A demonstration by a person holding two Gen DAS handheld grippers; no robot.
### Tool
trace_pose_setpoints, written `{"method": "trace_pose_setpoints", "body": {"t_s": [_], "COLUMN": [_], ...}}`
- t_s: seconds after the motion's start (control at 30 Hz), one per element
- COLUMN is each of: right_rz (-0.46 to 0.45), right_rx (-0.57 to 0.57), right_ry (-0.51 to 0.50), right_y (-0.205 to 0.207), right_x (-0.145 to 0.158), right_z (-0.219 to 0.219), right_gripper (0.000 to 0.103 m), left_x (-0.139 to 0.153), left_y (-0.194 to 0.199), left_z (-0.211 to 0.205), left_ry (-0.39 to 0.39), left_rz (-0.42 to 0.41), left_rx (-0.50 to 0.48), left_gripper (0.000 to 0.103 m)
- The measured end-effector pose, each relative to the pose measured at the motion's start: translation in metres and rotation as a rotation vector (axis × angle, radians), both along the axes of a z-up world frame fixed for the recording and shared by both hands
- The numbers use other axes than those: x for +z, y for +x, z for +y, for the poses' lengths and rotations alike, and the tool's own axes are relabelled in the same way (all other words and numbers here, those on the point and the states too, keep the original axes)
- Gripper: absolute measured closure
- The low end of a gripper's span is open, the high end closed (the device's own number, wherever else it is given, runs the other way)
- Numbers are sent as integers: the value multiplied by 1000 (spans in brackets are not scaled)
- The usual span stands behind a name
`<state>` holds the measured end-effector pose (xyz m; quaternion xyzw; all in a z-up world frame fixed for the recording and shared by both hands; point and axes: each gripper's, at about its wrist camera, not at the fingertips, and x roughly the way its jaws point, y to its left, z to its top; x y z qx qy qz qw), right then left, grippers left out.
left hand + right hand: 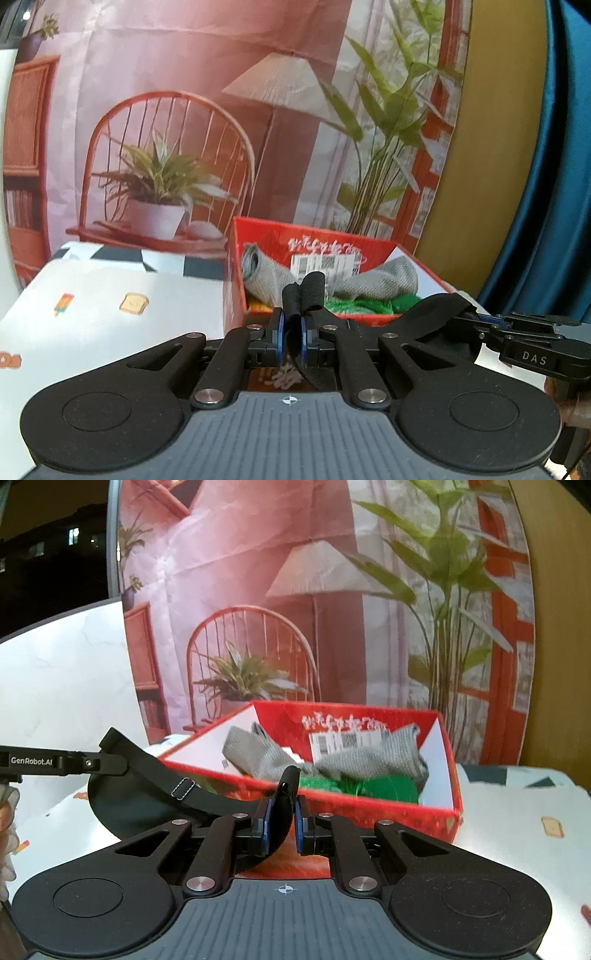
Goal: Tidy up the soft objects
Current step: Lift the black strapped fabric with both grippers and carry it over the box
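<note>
A black eye mask with an elastic strap is held between both grippers in front of an open red box (258, 236). My left gripper (291, 341) is shut on the strap end (308, 291). My right gripper (282, 825) is shut on the mask's other end (286, 786); the mask body (122, 805) and strap (177, 786) stretch left to the other gripper (55, 764). In the left wrist view the mask (432, 314) reaches right to the other gripper (532, 343). The red box (369, 808) holds grey knit socks (362, 760) and a green fluffy item (369, 786).
The box stands on a white tablecloth (110, 314) with small food prints. Behind it hangs a printed backdrop (184, 110) of a chair, lamp and plants. A blue curtain (554, 184) is at the far right of the left wrist view.
</note>
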<state>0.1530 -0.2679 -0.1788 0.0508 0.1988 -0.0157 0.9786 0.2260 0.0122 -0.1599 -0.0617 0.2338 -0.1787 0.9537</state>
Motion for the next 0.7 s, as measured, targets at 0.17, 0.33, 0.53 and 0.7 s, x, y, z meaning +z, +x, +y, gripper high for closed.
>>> {"method": "trace_pose_setpoints", "body": {"t_s": [0.17, 0.33, 0.53, 0.7], "right_rz": [-30, -49, -55, -52], "right_rx": [0, -1, -10, -36], "right_ry": [-19, -44, -56, -47], "right_y": [4, 9, 24, 47], "right_x": [16, 30, 45, 54], "right_z": [-3, -8, -21, -41], "right_gripper": [92, 92, 92, 92], "left_x": [9, 19, 28, 38], "left_y": [2, 5, 22, 45], "left_z": [-2, -5, -13, -28], "left_ry": [-14, -15, -27, 5], "left_rz": [-20, -48, -52, -78], "left_rx": [0, -3, 8, 13], "left_gripper": [93, 93, 93, 93]}}
